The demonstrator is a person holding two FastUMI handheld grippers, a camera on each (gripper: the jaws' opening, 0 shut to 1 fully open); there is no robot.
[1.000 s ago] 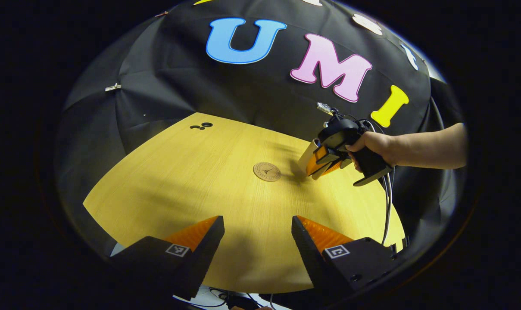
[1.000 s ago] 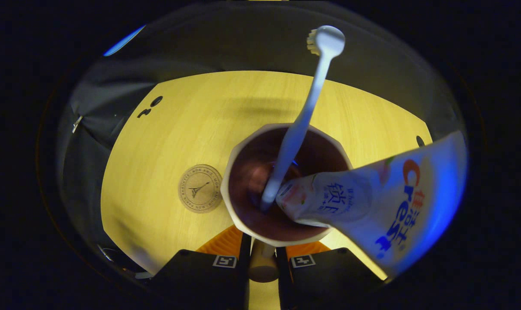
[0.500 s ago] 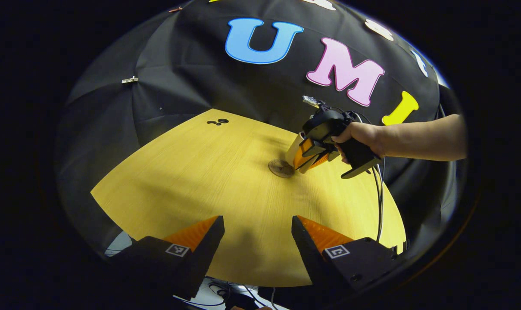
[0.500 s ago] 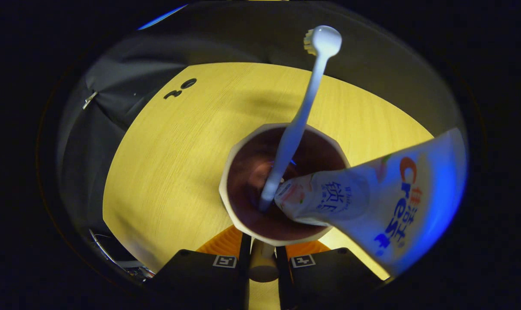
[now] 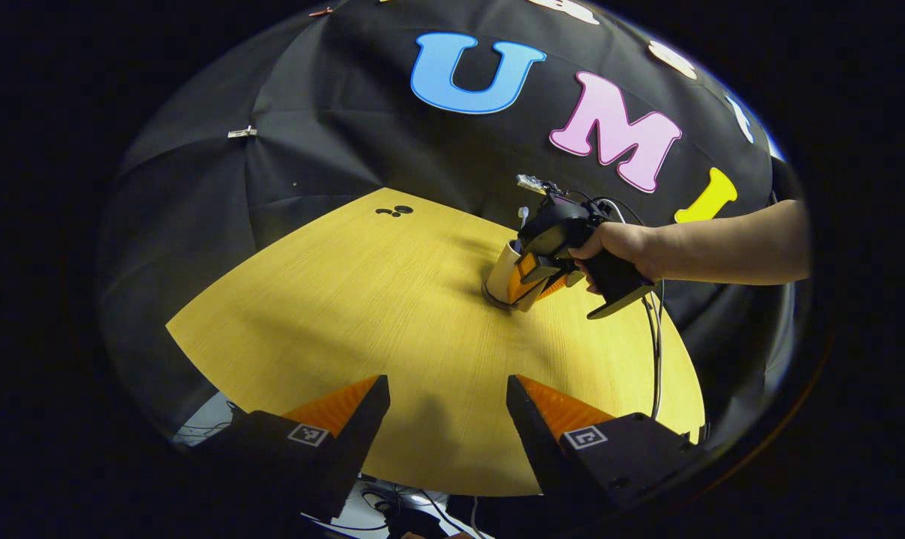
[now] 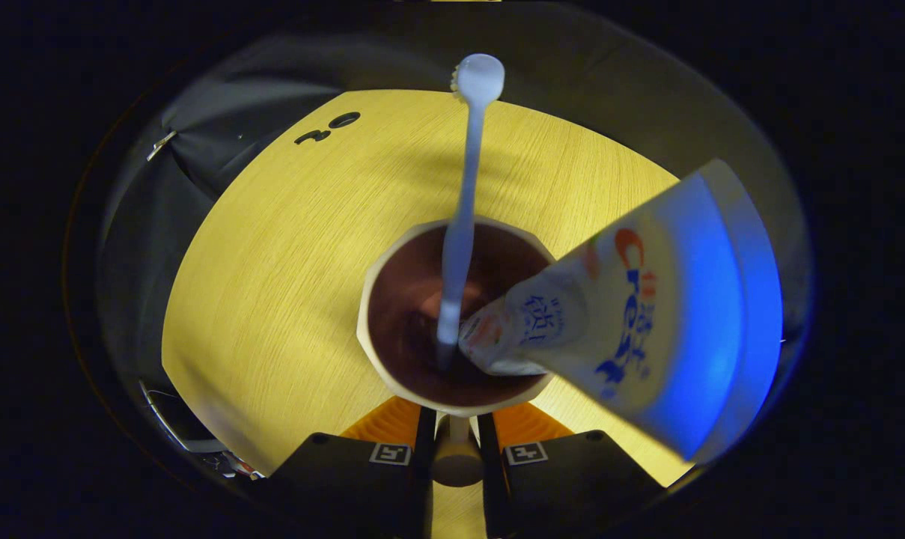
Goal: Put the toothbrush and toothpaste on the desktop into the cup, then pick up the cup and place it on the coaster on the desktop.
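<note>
A cream cup (image 6: 392, 299) with a dark inside holds a white toothbrush (image 6: 463, 195) standing up and a white-and-blue toothpaste tube (image 6: 647, 307) leaning right. My right gripper (image 6: 456, 442) is shut on the cup's handle (image 6: 456, 460). In the left gripper view the cup (image 5: 506, 271) stands on the round coaster (image 5: 493, 294), whose edge peeks out under it, with the right gripper (image 5: 542, 273) and a hand (image 5: 620, 247) at it. My left gripper (image 5: 446, 408) hangs open over the near table edge with nothing between its fingers.
The yellow wooden table (image 5: 362, 299) has small dark holes (image 5: 394, 211) near its far edge. A cable (image 5: 656, 352) trails down from the right gripper. Black cloth walls stand close behind the table.
The right gripper carried the cup leftward over the coaster and lowered it onto it. The toothbrush and tube shifted inside the cup. The left gripper stayed open.
</note>
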